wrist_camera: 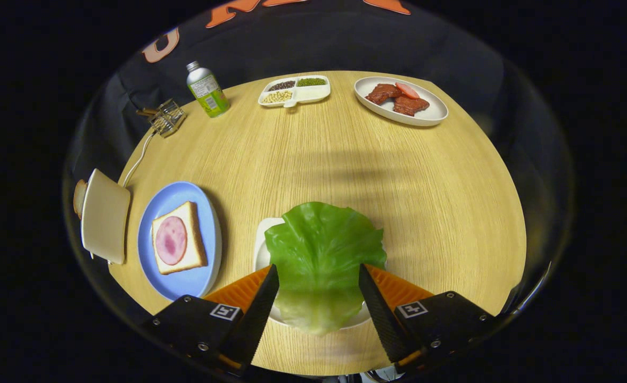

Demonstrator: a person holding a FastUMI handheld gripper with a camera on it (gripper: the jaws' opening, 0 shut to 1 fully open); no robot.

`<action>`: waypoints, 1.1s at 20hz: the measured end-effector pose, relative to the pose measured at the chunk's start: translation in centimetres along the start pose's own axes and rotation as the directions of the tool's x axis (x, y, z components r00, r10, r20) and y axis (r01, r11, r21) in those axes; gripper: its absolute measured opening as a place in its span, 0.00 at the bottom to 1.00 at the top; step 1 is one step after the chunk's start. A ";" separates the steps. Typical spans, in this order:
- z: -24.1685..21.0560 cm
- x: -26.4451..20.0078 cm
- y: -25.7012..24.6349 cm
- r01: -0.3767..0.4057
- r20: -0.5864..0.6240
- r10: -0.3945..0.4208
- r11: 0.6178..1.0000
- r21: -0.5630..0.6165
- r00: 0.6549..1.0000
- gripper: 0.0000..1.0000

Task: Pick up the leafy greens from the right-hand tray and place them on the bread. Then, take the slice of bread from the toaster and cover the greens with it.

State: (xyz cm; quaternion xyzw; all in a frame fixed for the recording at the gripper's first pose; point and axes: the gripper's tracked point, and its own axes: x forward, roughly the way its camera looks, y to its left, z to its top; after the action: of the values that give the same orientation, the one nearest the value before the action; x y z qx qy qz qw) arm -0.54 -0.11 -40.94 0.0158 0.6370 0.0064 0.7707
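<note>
Nothing placed yet: hand-held gripper [319, 287] spread wide around lettuce leaf [321, 250] on its tray [260, 250], ham-topped bread [178, 244] bare beside it.

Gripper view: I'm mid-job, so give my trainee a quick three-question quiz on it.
1. True or false: the gripper is shut on the green lettuce leaf.
2. What lies on the bread slice on the round blue plate?
A. pink ham round
B. tomato
C. beans
3. Fill in: the cream toaster stands beside the ___ plate.

Key:
1. False; the fingers stand open, the leaf between them on its white tray.
2. A
3. blue
</note>
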 end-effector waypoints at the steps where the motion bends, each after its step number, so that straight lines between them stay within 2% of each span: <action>1: -0.1 0.4 -0.1 0.008 -0.007 -0.008 1.000 -0.002 1.000 0.92; 6: -0.2 1.6 -0.8 0.057 0.006 -0.057 0.998 -0.025 0.998 0.89; 11: -0.3 1.5 -1.1 0.063 0.010 -0.063 0.998 -0.024 0.998 0.76; 13: -0.1 1.5 -1.1 0.059 0.016 -0.059 0.998 -0.023 0.998 0.64; 16: 0.2 1.6 -1.2 0.048 0.032 -0.047 0.998 -0.036 0.998 0.39; 17: 0.2 1.6 -1.4 0.047 0.035 -0.046 0.998 -0.032 0.998 0.34; 18: 0.3 1.6 -1.7 0.047 0.034 -0.046 0.999 -0.012 0.998 0.23; 19: 0.4 1.6 -1.4 0.021 0.033 -0.022 1.000 0.019 0.999 0.17; 20: 0.4 1.4 -0.3 -0.050 0.027 0.049 0.997 0.059 0.998 0.12; 21: 0.0 1.1 0.6 -0.111 0.005 0.111 0.990 0.090 0.994 0.11; 22: 0.0 0.8 0.8 -0.130 0.004 0.130 0.986 0.104 0.991 0.11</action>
State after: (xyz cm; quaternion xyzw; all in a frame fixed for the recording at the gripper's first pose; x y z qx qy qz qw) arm -0.39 0.73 -41.72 0.0973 0.6350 0.0236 0.7660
